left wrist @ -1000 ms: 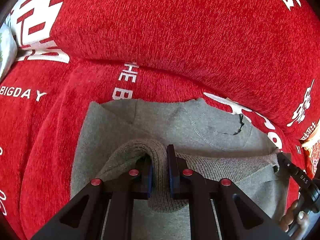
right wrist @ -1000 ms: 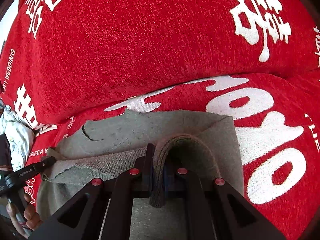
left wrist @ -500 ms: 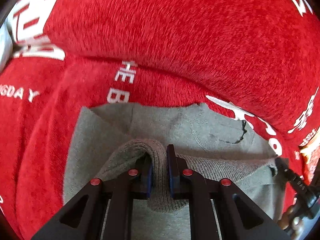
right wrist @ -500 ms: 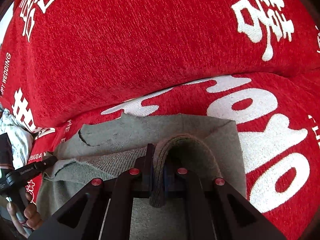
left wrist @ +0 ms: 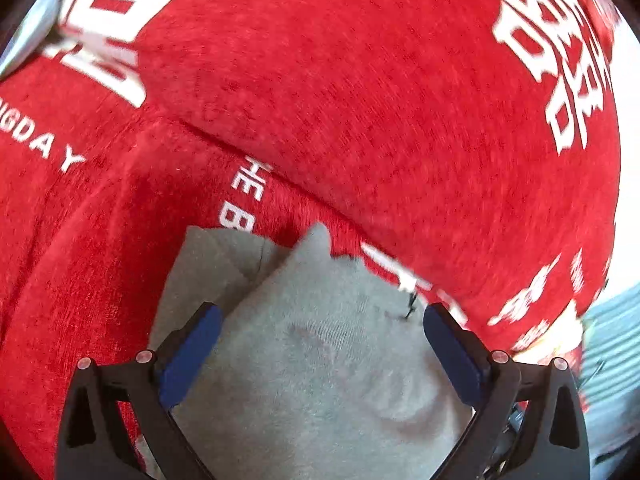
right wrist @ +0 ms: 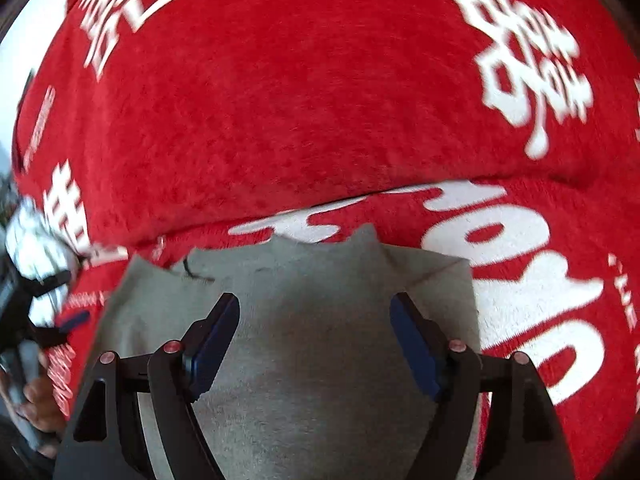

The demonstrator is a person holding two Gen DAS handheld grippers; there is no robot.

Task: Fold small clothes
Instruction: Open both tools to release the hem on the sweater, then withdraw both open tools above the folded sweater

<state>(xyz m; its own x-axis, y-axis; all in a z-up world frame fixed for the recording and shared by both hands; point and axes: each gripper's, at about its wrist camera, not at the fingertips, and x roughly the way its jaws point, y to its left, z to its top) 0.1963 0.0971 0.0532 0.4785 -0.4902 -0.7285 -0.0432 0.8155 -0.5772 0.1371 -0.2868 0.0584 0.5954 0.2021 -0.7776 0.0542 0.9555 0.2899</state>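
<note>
A small grey knit garment (left wrist: pixel 320 344) lies folded over on a red sofa seat (left wrist: pixel 100 240) printed with white lettering. My left gripper (left wrist: pixel 320 316) hovers just above it, jaws opening wide, the blue pads clear of the cloth. In the right wrist view the same grey garment (right wrist: pixel 312 320) lies flat under my right gripper (right wrist: pixel 316 312), whose jaws are also opening, with only the flat cloth below the gap and nothing pinched. The folded-over flap reaches the garment's far edge near the seat's back crease.
The red backrest cushion (right wrist: pixel 300 120) rises right behind the garment. A hand on the other gripper's handle (right wrist: pixel 36 396) shows at the left edge of the right wrist view. A white patterned cloth (right wrist: pixel 28 240) lies at the far left.
Both grippers were shut on a raised fold of the grey garment; both have let go and spread their jaws. The fold now lies flat, and the left gripper has lifted and rolled.
</note>
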